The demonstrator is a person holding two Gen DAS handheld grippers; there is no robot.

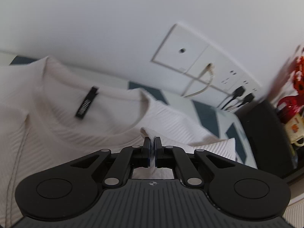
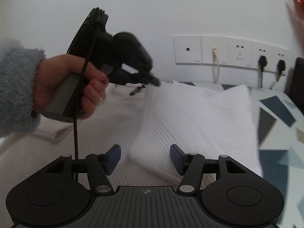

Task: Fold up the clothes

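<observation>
White wall (image 1: pixel 114 28) with a row of sockets (image 2: pixel 239 51) stands behind a patterned surface (image 2: pixel 275 110). On it lies the white ribbed sweater (image 1: pixel 47 114); its black neck label (image 1: pixel 87 102) is too blurred to read. Left gripper (image 1: pixel 152 148): jaws clamped on a sweater fold. Right gripper (image 2: pixel 145 158): jaws apart above the sweater, nothing gripped. Left hand (image 2: pixel 76 87) holds its handle.

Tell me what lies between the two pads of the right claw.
Only the white shirt, lying under the gap; the right claw is open and its pads touch nothing. The right wrist view shows this.
</observation>
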